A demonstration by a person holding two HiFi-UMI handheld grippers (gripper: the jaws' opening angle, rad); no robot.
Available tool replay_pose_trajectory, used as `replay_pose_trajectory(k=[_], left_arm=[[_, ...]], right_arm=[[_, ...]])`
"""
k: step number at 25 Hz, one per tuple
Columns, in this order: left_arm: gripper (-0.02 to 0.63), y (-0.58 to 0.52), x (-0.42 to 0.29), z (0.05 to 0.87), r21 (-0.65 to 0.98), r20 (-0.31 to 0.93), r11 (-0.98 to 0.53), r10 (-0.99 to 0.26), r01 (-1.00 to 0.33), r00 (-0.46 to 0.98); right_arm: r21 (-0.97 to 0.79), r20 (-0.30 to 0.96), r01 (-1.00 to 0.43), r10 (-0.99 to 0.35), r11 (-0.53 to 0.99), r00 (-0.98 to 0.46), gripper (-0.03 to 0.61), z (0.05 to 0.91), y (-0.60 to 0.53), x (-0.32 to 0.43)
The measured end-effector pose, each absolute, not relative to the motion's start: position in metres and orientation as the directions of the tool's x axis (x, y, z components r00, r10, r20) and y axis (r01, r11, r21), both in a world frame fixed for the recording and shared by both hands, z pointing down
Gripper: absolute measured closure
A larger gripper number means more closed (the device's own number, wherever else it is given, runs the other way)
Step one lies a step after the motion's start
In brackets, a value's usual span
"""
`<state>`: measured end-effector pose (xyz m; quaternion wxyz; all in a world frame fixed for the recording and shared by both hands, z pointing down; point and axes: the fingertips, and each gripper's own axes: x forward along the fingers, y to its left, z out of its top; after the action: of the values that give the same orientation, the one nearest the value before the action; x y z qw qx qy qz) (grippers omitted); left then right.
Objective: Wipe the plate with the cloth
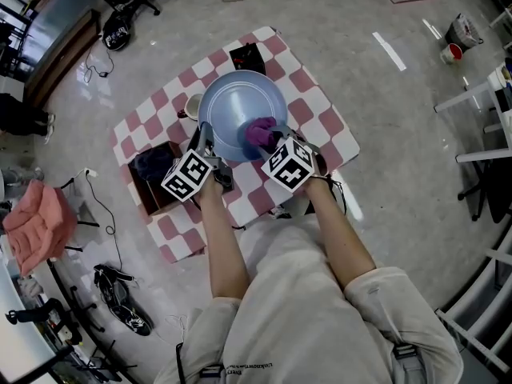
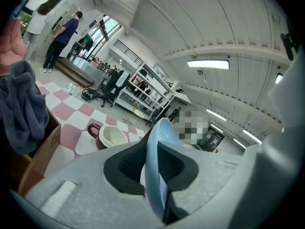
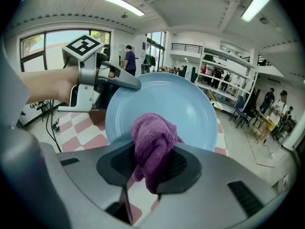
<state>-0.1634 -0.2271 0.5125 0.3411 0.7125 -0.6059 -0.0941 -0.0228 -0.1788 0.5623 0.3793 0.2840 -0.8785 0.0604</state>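
Note:
A pale blue plate [image 1: 238,106] is held up on edge above the checkered table, its face turned toward me. My left gripper [image 1: 205,139] is shut on the plate's lower left rim; in the left gripper view the plate [image 2: 159,166] runs edge-on between the jaws. My right gripper [image 1: 272,133] is shut on a bunched purple cloth [image 1: 259,134], which presses against the lower middle of the plate. In the right gripper view the cloth [image 3: 152,144] sits in front of the plate [image 3: 190,104], with the left gripper [image 3: 136,86] at the plate's upper left edge.
A pink-and-white checkered table [image 1: 320,106] lies below. A maroon mug [image 2: 106,136] with a cream inside stands on it left of the plate. A brown box [image 1: 156,184] with a dark grey cloth [image 2: 19,111] sits at the table's left. A dark object [image 1: 247,56] lies at the far edge.

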Motion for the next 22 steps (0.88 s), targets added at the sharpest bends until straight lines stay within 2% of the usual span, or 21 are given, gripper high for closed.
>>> replay_pose_trajectory(k=[10,22], left_arm=[[0.569,-0.231,-0.147,0.523,0.620,0.304,-0.048,-0.906,-0.783,0.296],[0.569,-0.234,-0.139,0.528,0.633,0.315,-0.062,-0.890,-0.771,0.331]], right_arm=[[0.032,0.670,-0.470,-0.367,0.882,-0.645,0.446,0.555,-0.169,-0.049],[0.004,0.619,-0.473,-0.374,0.881,-0.691,0.445,0.536,-0.181,-0.077]])
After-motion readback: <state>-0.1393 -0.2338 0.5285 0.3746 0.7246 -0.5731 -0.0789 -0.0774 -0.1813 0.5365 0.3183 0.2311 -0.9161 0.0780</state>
